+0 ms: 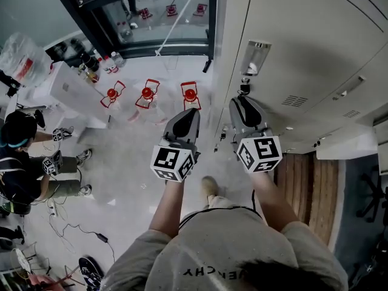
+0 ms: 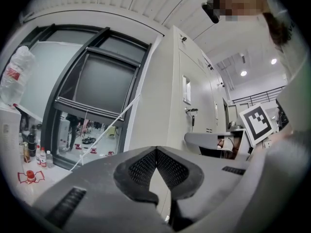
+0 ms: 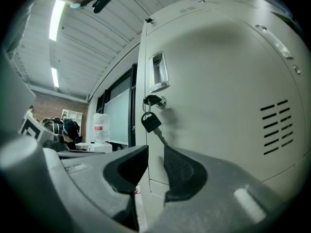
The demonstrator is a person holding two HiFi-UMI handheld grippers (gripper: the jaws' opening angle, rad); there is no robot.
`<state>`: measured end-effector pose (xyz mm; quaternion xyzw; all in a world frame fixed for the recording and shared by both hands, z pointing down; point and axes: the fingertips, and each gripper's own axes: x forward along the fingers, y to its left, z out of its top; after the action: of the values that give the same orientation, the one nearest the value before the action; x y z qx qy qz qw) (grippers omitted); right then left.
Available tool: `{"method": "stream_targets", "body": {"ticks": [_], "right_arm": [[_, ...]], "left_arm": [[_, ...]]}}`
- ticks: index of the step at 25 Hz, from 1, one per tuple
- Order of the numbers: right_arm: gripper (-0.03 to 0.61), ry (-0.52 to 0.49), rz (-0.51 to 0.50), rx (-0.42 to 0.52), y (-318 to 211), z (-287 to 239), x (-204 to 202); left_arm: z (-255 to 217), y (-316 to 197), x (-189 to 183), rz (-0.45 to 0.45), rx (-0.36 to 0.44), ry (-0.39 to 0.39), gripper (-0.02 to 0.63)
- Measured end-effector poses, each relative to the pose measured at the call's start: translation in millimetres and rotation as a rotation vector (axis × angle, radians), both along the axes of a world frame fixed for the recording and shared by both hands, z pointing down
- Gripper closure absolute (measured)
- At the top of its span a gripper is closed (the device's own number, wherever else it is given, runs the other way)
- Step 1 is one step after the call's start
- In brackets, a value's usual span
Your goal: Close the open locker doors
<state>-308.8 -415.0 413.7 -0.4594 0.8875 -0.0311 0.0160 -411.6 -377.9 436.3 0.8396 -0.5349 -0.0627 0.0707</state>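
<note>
We have the left gripper (image 2: 156,150) closed on nothing, left of the locker door (image 3: 218,81). Right gripper (image 3: 155,152) open, jaws apart at the door's edge, just under the key (image 3: 150,122) hanging from its lock (image 3: 155,101), nothing pinched.

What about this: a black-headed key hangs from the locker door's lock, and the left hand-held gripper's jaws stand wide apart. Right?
Not the jaws: the left gripper view shows the left hand-held gripper with jaws shut, tips touching. The black-headed key does hang from the lock of the locker door.
</note>
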Motion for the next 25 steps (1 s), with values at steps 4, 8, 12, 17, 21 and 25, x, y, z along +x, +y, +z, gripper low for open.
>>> {"method": "stream_targets", "body": {"ticks": [4, 8, 12, 17, 21, 25], "right_arm": [[0.484, -0.006, -0.019, -0.004, 4.1, -1.1, -0.6], [0.482, -0.007, -0.027, -0.008, 12.8, -1.1, 2.1], [0.482, -0.015, -0.019, -0.013, 26.0, -2.2, 11.5], [0.482, -0.022, 0.011, -0.01, 48.4, -6.0, 31.6], [0.482, -0.031, 0.044, -0.003, 72.4, -10.8, 52.3], [0.482, -0.029, 0.073, 0.0, 99.8, -10.6, 76.6]], "left_arm": [[-2.6, 6.2, 3.1, 0.006, 0.001, -0.004, 0.615], [-4.4, 13.8, 7.9, 0.017, 0.003, -0.005, 0.615], [-7.5, 23.6, 16.3, 0.035, 0.004, -0.007, 0.615], [-11.5, 40.5, 33.6, 0.069, 0.009, -0.008, 0.615], [-14.0, 57.6, 51.2, 0.11, 0.014, -0.008, 0.615], [-13.9, 76.8, 69.8, 0.147, 0.013, -0.015, 0.615]]}}
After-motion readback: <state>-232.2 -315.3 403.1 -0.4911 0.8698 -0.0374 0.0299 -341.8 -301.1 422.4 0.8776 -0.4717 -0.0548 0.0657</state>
